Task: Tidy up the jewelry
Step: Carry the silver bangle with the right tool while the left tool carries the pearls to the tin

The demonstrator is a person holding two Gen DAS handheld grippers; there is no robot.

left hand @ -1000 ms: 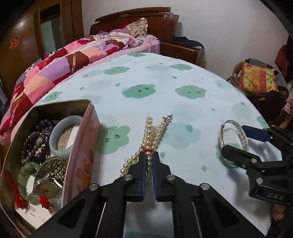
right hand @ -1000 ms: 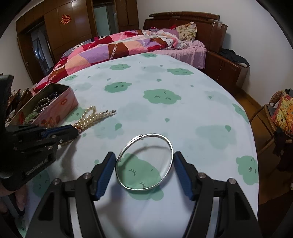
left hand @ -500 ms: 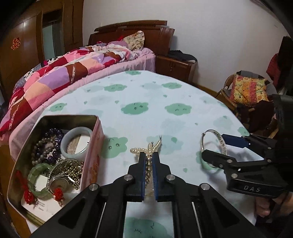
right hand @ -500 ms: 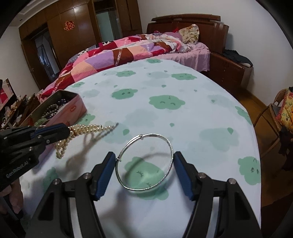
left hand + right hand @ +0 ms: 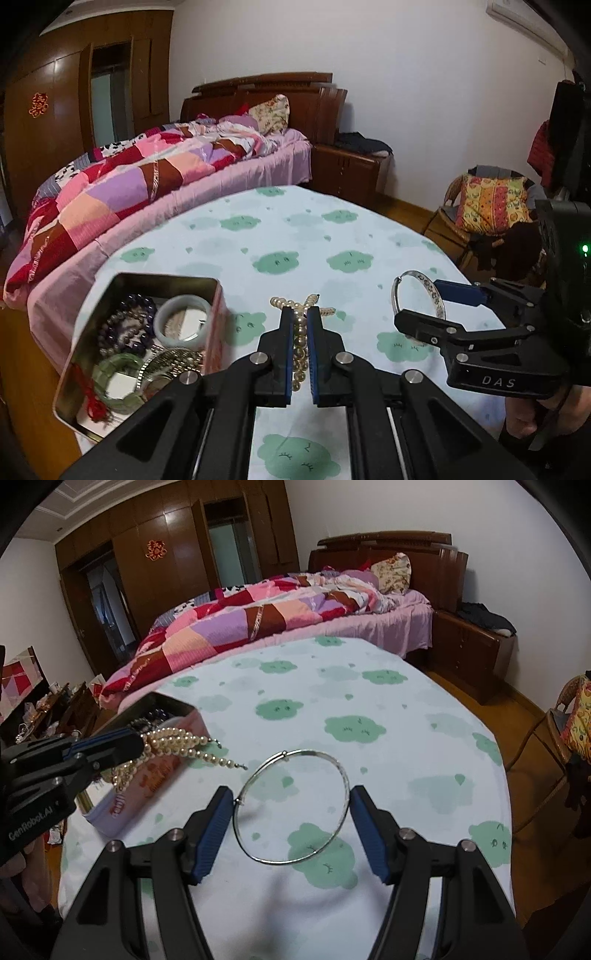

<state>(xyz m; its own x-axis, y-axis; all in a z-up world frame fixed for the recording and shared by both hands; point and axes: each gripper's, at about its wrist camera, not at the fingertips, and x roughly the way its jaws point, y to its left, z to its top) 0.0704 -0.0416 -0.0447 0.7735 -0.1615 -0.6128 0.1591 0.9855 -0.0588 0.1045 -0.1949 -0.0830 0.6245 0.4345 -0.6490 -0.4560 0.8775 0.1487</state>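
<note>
My left claw grips the pearl necklace, just right of the tin; my right claw clasps the silver bangle across its width.

White "DAS" lettering is showing on the black plastic right gripper; "GenRobot.AI" is showing on the black left gripper

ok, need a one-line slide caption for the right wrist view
Right hand-held gripper clamps a silver bangle above the cloud-print table; left hand-held gripper holds pearl strands near the tin.
</note>
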